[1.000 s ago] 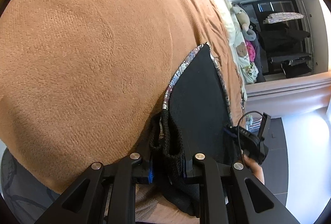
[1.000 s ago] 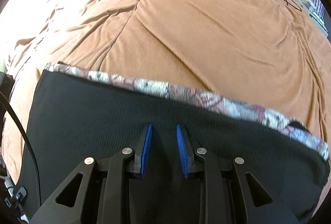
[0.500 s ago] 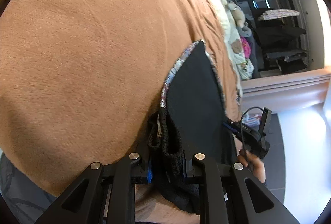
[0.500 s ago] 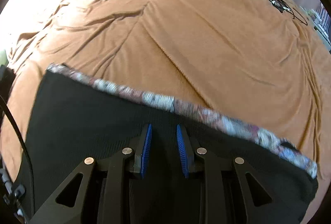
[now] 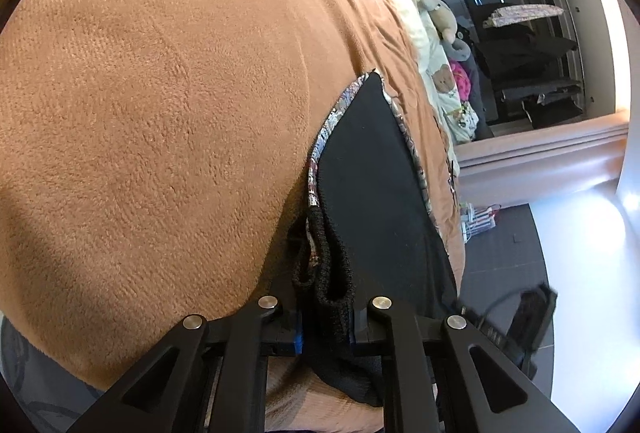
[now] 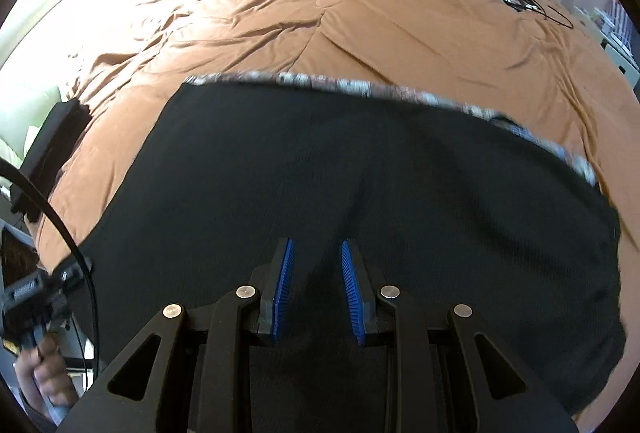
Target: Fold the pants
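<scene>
Black pants (image 5: 372, 173) with a patterned band (image 6: 360, 87) along the far edge lie flat on a brown blanket (image 5: 160, 93). My left gripper (image 5: 324, 313) has a bunched corner of the pants between its pads, and its jaws are closing on it. My right gripper (image 6: 316, 285) hovers over the middle of the black pants (image 6: 360, 173). Its blue pads (image 6: 282, 289) stand slightly apart with nothing between them. The left gripper (image 6: 48, 153) also shows at the left edge of the right wrist view.
The brown blanket (image 6: 360, 25) covers a wide bed, with pale bedding and soft toys (image 5: 440, 25) at its head. A dark floor (image 5: 500, 253) and a shelf with dark items (image 5: 532, 73) lie beyond the bed's edge. A hand (image 6: 40, 373) holds the left tool.
My right gripper has drawn back over the pants, so more black cloth shows ahead of it. In the left wrist view it has slid toward the lower right. The left grip has tightened slightly.
</scene>
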{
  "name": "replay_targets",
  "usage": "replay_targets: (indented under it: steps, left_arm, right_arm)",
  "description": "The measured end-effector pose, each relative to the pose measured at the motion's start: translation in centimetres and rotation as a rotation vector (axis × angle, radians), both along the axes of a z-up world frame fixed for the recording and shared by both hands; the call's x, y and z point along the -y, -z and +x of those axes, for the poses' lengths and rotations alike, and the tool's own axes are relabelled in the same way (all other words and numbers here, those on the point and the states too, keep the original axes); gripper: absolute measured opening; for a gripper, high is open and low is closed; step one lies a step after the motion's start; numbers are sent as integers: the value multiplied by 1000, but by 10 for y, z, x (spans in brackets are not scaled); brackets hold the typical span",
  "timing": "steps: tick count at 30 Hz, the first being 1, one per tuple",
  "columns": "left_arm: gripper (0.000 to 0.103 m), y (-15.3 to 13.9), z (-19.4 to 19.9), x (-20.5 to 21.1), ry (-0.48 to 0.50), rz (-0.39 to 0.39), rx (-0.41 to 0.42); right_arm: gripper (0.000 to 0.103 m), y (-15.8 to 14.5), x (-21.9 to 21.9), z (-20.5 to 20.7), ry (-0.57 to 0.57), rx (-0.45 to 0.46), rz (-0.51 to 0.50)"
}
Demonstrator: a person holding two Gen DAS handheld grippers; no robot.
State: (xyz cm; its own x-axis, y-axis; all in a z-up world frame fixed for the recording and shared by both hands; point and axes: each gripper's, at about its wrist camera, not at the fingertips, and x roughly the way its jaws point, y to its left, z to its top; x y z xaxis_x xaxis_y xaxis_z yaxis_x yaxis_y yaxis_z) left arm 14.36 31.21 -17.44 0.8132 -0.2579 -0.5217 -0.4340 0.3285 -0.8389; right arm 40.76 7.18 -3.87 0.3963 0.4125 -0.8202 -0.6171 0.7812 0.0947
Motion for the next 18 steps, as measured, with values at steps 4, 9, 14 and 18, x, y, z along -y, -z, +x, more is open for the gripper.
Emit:
replay_targets:
  steps: [4, 9, 14, 18]
  left_arm:
    - [14, -1, -4, 0, 5, 0, 8]
    - [14, -1, -5, -2, 7, -6, 11]
    - [14, -1, -5, -2, 1, -11, 6]
    - [14, -1, -4, -1, -5, -12, 3]
  right_arm:
    - [23, 10, 17, -32, -8, 11, 18]
    - [23, 28, 29, -63, -25, 4, -11]
    - [23, 40, 38, -77, -1, -8, -23]
    - [23, 38, 43, -84, 8, -36, -21]
